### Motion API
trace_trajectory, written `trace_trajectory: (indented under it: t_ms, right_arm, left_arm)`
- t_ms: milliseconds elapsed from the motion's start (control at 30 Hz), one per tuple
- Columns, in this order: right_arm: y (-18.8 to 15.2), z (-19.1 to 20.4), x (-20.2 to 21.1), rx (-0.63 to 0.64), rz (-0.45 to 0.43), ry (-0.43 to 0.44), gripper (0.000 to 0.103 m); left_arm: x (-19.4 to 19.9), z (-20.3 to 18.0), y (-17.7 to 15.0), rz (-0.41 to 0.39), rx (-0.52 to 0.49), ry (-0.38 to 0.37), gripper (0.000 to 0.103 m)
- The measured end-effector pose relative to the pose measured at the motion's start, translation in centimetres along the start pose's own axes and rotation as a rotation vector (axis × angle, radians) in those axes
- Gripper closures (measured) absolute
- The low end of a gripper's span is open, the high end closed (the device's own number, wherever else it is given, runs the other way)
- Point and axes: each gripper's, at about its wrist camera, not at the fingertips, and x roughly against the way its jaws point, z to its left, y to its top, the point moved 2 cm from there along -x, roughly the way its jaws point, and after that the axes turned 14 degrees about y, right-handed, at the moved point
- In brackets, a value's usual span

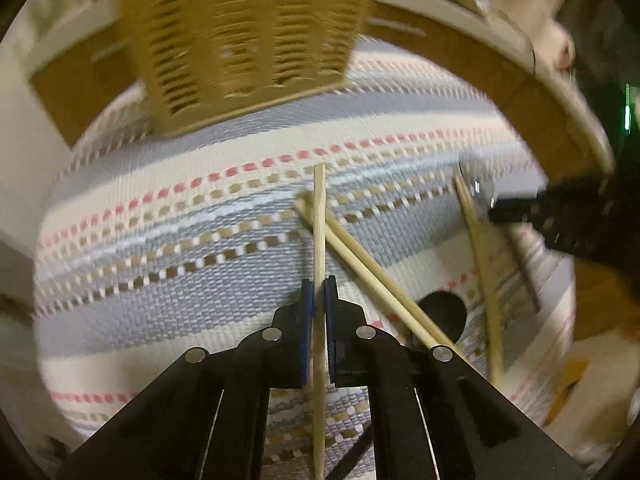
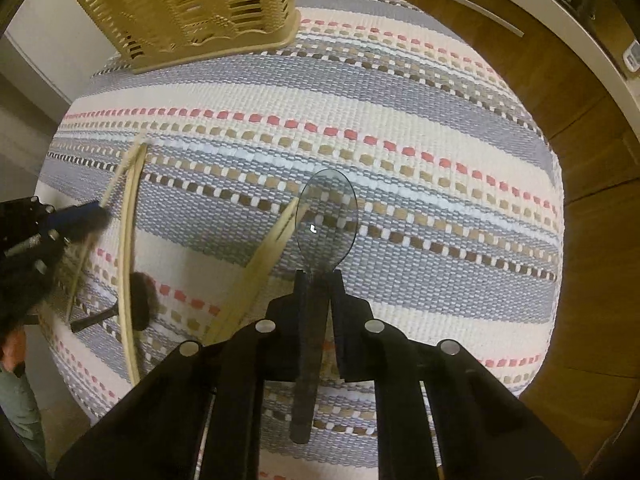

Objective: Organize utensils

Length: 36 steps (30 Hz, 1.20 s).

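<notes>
both hand-held grippers carrying utensils toward the basket (image 2: 192,12)

left hand-held gripper (image 1: 319,300) is clamping a chopstick (image 1: 319,216), right hand-held gripper (image 2: 318,280) a spoon (image 2: 326,216); more chopsticks (image 1: 360,256) are lying mid-mat (image 2: 400,120), unsorted.

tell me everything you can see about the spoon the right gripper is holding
The spoon is see-through, grey-tinted, plastic-looking, with an oval bowl bearing a small glint and a darker, straight handle. The right gripper is shut on its neck just below the bowl. The bowl points forward over the striped woven mat; the handle runs back between the fingers. A chopstick lies beside its left edge.
</notes>
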Motion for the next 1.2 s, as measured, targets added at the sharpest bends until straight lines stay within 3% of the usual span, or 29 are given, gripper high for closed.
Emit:
trace_trajectory:
  t_ms: [67, 233, 433, 500, 567, 633, 733, 900, 967, 1200]
  right_arm:
    - [-0.2, -0.6, 0.5, -0.004, -0.005, 0.003, 0.093]
    - [0.1, -1.5, 0.7, -0.007, -0.005, -0.006, 0.093]
    - [0.8, -4.2, 1.2, -0.103, 0.015, 0.064, 0.09]
    - [0.8, -4.8, 1.5, -0.109, 0.01, 0.056, 0.083]
    - [0.9, -5.2, 1.7, -0.097, 0.003, 0.027, 0.058]
    - [0.9, -5.3, 2.1, -0.086, -0.017, 0.029, 0.049]
    - [1.4, -5.2, 2.4, -0.077, -0.027, 0.03, 0.049]
    - [3.3, -5.0, 1.8, -0.088, -0.017, 0.013, 0.052]
    - [3.9, -5.2, 1.2, -0.099, 0.007, 0.016, 0.063]
    - [5.4, -4.8, 0.4, -0.076, 0.038, -0.013, 0.066]
  left_arm:
    - [-0.2, 1.6, 0.1, 0.01, 0.059, -0.032, 0.099]
    - [-0.3, 3.3, 0.0, 0.026, 0.103, -0.028, 0.099]
    - [0.1, 5.1, -0.9, 0.033, 0.118, 0.069, 0.099]
    - [0.0, 5.8, -0.8, 0.037, 0.129, 0.065, 0.098]
    - [-0.1, 6.2, -0.7, 0.041, 0.136, 0.071, 0.096]
    - [0.1, 6.5, -0.7, 0.044, 0.13, 0.065, 0.091]
    - [0.1, 6.0, -0.1, 0.041, 0.1, 0.094, 0.08]
    - [-0.7, 5.2, 1.6, 0.062, 0.041, 0.102, 0.08]
    - [-0.9, 5.0, 2.2, 0.076, 0.008, 0.108, 0.08]
    - [-1.8, 3.5, 3.6, 0.124, -0.122, 0.175, 0.08]
